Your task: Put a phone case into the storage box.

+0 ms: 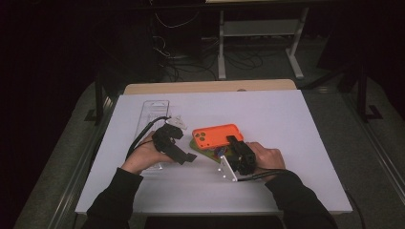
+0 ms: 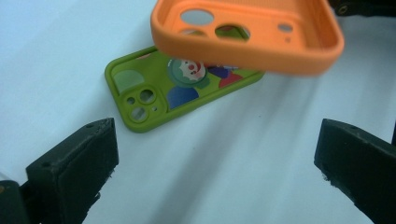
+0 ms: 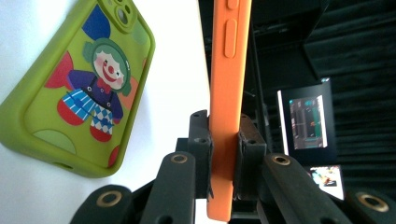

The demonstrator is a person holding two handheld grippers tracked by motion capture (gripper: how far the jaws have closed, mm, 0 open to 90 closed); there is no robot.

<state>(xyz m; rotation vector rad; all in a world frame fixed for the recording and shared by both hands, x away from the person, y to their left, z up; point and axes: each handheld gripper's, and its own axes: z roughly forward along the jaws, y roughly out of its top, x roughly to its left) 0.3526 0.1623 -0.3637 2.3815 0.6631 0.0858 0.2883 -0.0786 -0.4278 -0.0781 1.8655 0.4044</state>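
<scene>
White worktop (image 1: 286, 124) in a dark room, cables and a white frame (image 1: 260, 28) behind. Right hand-held gripper (image 3: 224, 154) clamps orange phone case (image 3: 229, 93) above green clown case (image 2: 177, 88) lying flat. Left hand-held gripper (image 2: 215, 158) wide open, empty. Clear tray (image 1: 153, 112) at left.

Orange phone case (image 1: 217, 134) held lifted above the green clown-printed case (image 2: 154, 91) lying flat.

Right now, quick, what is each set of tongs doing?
Left tongs: open, holding nothing.
Right tongs: closed on the orange phone case, lifted above the green phone case.
</scene>
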